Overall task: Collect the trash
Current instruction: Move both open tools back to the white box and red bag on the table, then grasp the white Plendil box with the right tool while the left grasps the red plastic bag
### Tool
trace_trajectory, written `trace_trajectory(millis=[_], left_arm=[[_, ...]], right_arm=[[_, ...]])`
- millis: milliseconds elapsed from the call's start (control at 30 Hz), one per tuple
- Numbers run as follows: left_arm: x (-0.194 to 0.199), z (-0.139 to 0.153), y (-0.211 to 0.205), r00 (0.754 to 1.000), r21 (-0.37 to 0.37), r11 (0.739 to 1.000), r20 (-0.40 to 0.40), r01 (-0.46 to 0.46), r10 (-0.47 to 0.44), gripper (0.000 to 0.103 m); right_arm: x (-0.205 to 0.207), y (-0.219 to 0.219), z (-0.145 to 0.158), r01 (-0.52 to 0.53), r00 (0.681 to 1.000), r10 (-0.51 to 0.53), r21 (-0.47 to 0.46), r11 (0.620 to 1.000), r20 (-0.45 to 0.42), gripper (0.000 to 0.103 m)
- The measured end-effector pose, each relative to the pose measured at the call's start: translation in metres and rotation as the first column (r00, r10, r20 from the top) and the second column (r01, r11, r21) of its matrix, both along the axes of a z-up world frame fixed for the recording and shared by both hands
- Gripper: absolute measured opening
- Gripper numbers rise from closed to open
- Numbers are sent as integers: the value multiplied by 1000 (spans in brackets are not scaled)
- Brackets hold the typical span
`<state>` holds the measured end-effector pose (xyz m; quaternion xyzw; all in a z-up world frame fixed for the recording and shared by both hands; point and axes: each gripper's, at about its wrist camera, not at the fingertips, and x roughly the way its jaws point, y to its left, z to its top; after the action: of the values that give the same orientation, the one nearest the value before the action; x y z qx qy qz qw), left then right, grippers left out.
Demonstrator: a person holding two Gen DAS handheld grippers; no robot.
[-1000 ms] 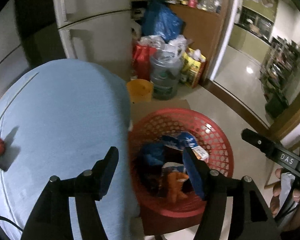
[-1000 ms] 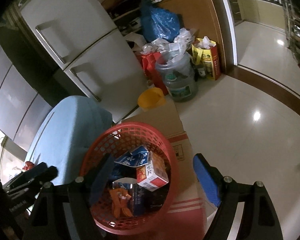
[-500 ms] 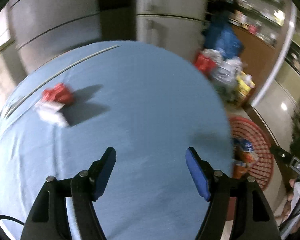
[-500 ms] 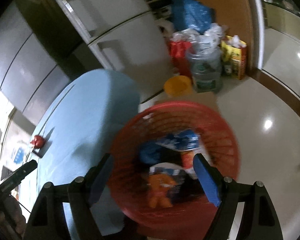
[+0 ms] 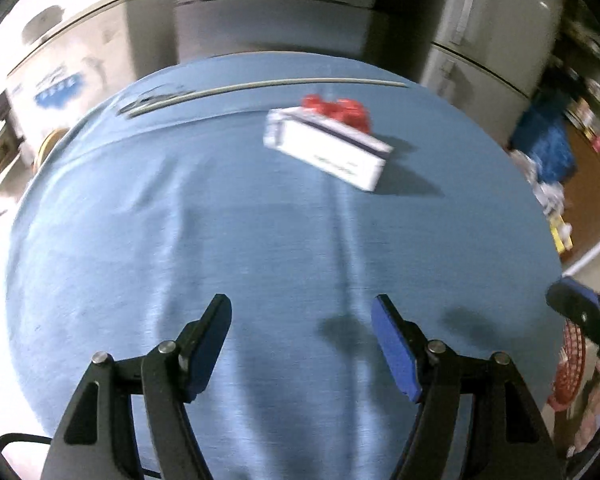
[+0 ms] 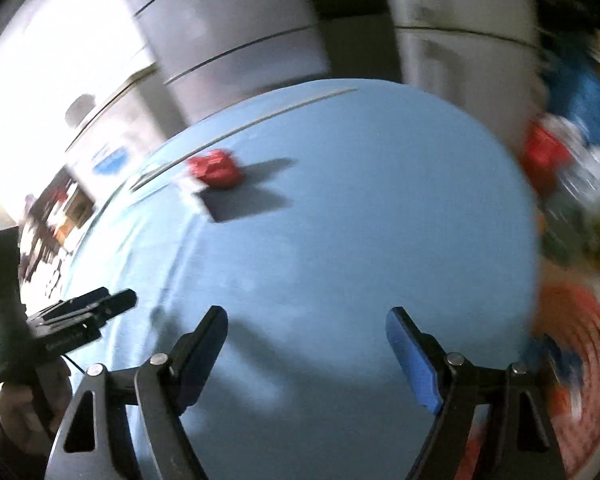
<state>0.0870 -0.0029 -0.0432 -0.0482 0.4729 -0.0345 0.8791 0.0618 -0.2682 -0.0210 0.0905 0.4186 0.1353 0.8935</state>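
A white carton (image 5: pixel 329 151) lies on the round blue tablecloth (image 5: pixel 260 240), with a crumpled red wrapper (image 5: pixel 338 109) right behind it. My left gripper (image 5: pixel 302 320) hangs open over the near part of the table, well short of both, nothing between its fingers. In the blurred right wrist view the red wrapper (image 6: pixel 216 169) and the carton (image 6: pixel 198 194) sit at the far left of the table. My right gripper (image 6: pixel 306 334) is open and empty above the cloth. The red trash basket (image 6: pixel 580 364) holding packets stands low at the right.
Grey refrigerators (image 5: pixel 480 32) stand behind the table. Bags and clutter (image 5: pixel 548 152) pile up on the floor at the right. The basket's rim (image 5: pixel 568 360) shows past the table's right edge, beside my right gripper's finger (image 5: pixel 580 312). A hand holds my left gripper (image 6: pixel 64 332).
Both grippers have swung from over the red basket to over the blue table. The carton and red wrapper have come nearer and toward the centre in the left wrist view.
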Motion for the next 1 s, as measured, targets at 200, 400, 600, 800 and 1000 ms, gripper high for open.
trace_trajectory(millis=[200,400,600,800,1000], left_arm=[[-2,-6,42,998,-21,997,-6,-70,70,73],[-3,-8,60,995,-34,994,-10,-100,100,73],[1,-11,62,995,-31,994,-16,-102,101,73],[1,-8,58,996,-16,996,-4,-87,87,73],[5,-3,53,996,-4,996,8,-84,84,73]], right_arm=[[73,77,8,-147,989,148,-68,987,2,84],[128,121,3,-209,978,210,-131,969,-6,82],[162,150,-9,-253,967,249,-199,947,-46,63],[162,147,-28,-263,963,250,-151,953,-98,22],[118,108,-27,-170,984,166,-59,984,-62,17]])
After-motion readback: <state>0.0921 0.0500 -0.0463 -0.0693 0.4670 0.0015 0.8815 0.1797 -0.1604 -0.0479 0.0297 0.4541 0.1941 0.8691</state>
